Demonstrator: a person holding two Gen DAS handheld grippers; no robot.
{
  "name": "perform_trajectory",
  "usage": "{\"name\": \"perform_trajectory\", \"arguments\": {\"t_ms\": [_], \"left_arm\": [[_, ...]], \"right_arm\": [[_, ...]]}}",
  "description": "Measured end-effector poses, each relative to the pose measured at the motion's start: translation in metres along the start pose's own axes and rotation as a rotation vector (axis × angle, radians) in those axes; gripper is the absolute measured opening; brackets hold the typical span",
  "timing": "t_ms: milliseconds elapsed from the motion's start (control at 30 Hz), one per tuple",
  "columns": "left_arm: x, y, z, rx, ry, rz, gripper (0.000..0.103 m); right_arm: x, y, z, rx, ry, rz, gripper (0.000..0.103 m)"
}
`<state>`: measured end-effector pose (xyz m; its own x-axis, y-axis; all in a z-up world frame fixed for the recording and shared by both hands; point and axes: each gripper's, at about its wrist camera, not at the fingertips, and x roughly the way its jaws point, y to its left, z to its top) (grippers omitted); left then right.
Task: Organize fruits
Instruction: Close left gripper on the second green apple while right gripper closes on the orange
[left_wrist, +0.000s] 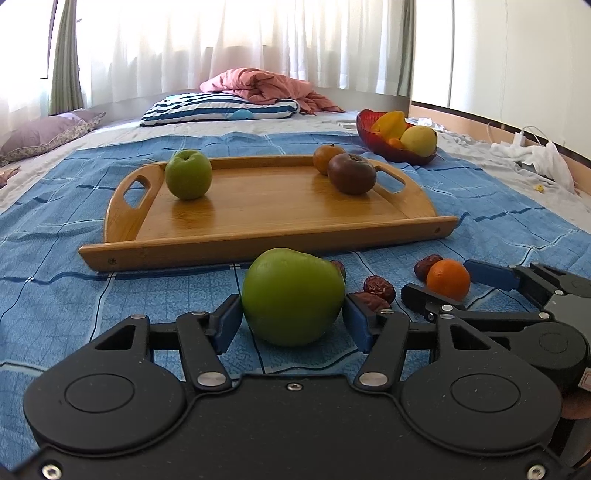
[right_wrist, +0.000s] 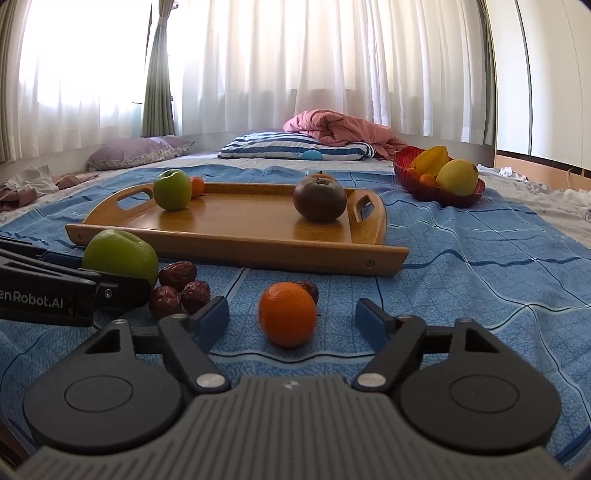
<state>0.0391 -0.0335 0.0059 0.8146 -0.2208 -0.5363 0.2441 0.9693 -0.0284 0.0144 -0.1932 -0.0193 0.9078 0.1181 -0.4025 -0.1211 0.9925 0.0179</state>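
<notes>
Nearest the left wrist camera, the left gripper (left_wrist: 291, 317) straddles a green apple (left_wrist: 292, 296) on the blue checked bedspread (left_wrist: 66, 291); its blue pads sit at either flank of the fruit, though whether they press it or merely stand beside it cannot be told. To its right, the right gripper (right_wrist: 291, 314) is spread wide around a small orange (right_wrist: 288, 314), with clear gaps on both sides. Dried red dates (right_wrist: 177, 290) lie clustered between the two fruits, and one more (right_wrist: 310, 290) peeks from behind the orange. Just beyond stands a wooden tray (left_wrist: 258, 240) carrying a second green apple (left_wrist: 188, 174) near its left handle, a dark brown fruit (left_wrist: 351, 173) near its right handle, and an orange-brown fruit (left_wrist: 327, 157) touching that one from behind. Farther right, a red bowl (left_wrist: 399, 155) holds yellow fruits (left_wrist: 419, 140). Striped pillow (left_wrist: 221, 107) and pink quilt (left_wrist: 266, 86) rest at the far end.
</notes>
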Motion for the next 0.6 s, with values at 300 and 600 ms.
{"name": "perform_trajectory", "arguments": {"t_ms": [300,600], "left_arm": [[-0.007,0.0,-0.001,-0.008,-0.001,0.016,0.057],[-0.017,0.002,-0.007,-0.039,-0.024,0.083,0.057]], "right_arm": [[-0.013,0.006,-0.006,0.021,-0.017,-0.013,0.067],[-0.018,0.002,-0.007,0.058,-0.017,-0.021,0.045]]}}
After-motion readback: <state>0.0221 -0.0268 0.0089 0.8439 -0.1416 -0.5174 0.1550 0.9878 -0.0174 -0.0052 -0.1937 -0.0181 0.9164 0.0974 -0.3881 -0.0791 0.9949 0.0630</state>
